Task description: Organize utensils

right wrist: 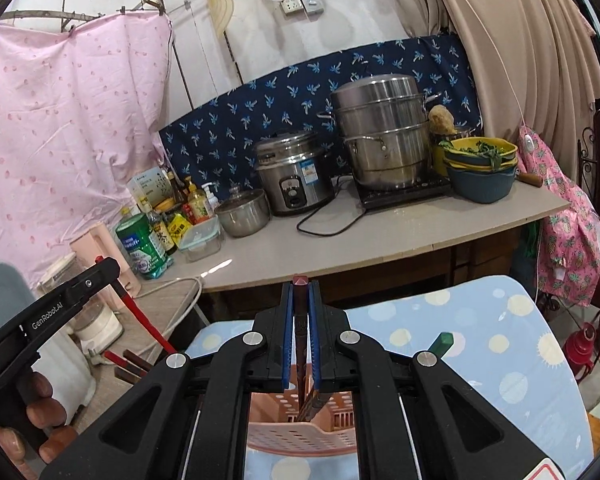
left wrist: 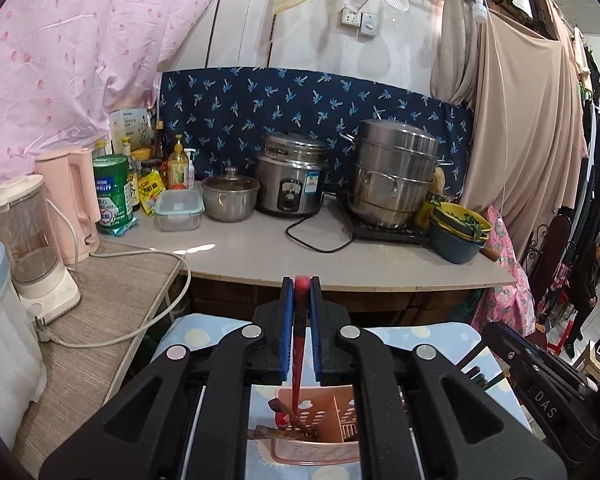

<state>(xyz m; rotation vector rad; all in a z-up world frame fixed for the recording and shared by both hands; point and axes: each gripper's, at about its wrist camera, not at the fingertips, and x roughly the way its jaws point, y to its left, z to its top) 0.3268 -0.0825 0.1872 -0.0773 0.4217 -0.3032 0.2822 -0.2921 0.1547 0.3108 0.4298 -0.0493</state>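
My left gripper [left wrist: 302, 285] is shut on a red chopstick [left wrist: 299, 360] held nearly upright. Its lower end reaches into the pink perforated utensil holder [left wrist: 324, 452], where several other chopsticks [left wrist: 286, 414] lean. My right gripper [right wrist: 301, 286] is shut on a dark brown chopstick [right wrist: 301, 340], whose lower end dips into the same holder [right wrist: 300, 438]. In the right wrist view the left gripper [right wrist: 108, 270] shows at the left, a hand below it, its red chopstick [right wrist: 148, 322] slanting down toward the holder. The right gripper [left wrist: 500, 330] edges into the left wrist view.
The holder stands on a table with a blue dotted cloth [right wrist: 480, 340]; a green stick end [right wrist: 440, 342] pokes up there. Behind is a counter [left wrist: 300, 258] with a rice cooker [left wrist: 292, 176], steamer pot [left wrist: 396, 172], bowls [left wrist: 460, 232] and bottles. A blender [left wrist: 32, 248] stands left.
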